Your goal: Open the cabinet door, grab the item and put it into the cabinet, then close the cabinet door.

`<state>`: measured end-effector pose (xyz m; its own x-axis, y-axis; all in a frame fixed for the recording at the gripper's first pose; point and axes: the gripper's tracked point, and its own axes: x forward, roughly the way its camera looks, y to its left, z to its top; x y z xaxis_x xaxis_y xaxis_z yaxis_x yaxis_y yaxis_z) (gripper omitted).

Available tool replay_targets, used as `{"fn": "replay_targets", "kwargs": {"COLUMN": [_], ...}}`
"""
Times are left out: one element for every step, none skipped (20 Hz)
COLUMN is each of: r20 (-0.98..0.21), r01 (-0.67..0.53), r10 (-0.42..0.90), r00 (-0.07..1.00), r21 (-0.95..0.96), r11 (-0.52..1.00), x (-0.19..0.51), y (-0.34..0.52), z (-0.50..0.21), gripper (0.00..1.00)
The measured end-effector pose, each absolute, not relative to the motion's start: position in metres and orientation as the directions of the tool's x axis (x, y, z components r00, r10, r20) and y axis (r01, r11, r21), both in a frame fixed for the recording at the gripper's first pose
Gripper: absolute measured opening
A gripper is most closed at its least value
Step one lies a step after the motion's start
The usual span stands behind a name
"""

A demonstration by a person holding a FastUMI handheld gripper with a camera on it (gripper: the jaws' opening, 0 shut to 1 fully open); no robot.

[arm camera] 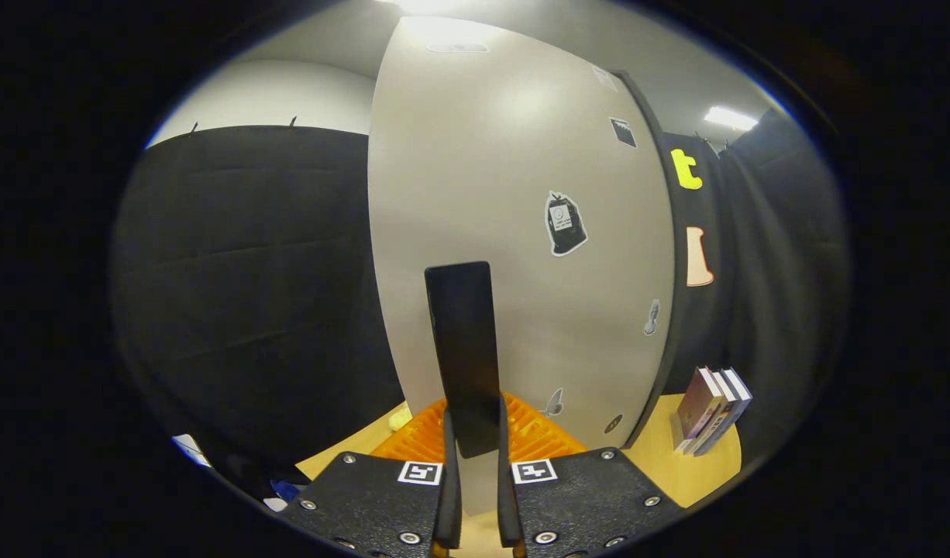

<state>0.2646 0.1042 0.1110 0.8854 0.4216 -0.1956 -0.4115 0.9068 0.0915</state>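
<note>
With claw [475, 442] clamping handle [463, 349]

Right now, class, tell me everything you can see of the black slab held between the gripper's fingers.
The black slab is a flat, narrow, oblong piece with rounded corners and a smooth, matte surface; what it is made of is hard to tell. It stands upright, tilted slightly, its lower end clamped between both fingers of the gripper, which press on its two sides. Behind it rises the pale cabinet door with stickers, and an orange ribbed tray lies below it. Nothing else touches it.
</note>
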Motion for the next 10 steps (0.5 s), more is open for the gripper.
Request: {"fn": "replay_targets", "kwargs": {"r20": [-0.197, -0.196, -0.195, -0.193, -0.19, -0.188, -0.187, -0.186, -0.184, -0.183], "r01": [-0.4, -0.387, -0.373, -0.357, -0.343, -0.329, -0.311, -0.294, -0.276, -0.258], "r10": [0.41, 0.396, 0.382, 0.366, 0.351, 0.336, 0.319, 0.302, 0.284, 0.267], "r00": [0.891, 0.897, 0.903, 0.911, 0.917, 0.923, 0.929, 0.935, 0.941, 0.946], "r21": [0.088, 0.084, 0.079, 0.077, 0.074, 0.07, 0.069, 0.068, 0.07, 0.071], "r11": [0.912, 0.918, 0.924, 0.931, 0.936, 0.942, 0.948, 0.953, 0.959, 0.963], "x": [0.263, 0.262, 0.262, 0.261, 0.262, 0.262, 0.262, 0.261, 0.261, 0.261], "y": [0.101, 0.098, 0.094, 0.091, 0.088, 0.085, 0.081, 0.078, 0.074, 0.069], "z": [0.111, 0.112, 0.112, 0.112, 0.113, 0.112, 0.112, 0.112, 0.113, 0.113], "gripper": [0.19, 0.19, 0.19, 0.19, 0.18, 0.18, 0.18, 0.18, 0.18, 0.17]}}
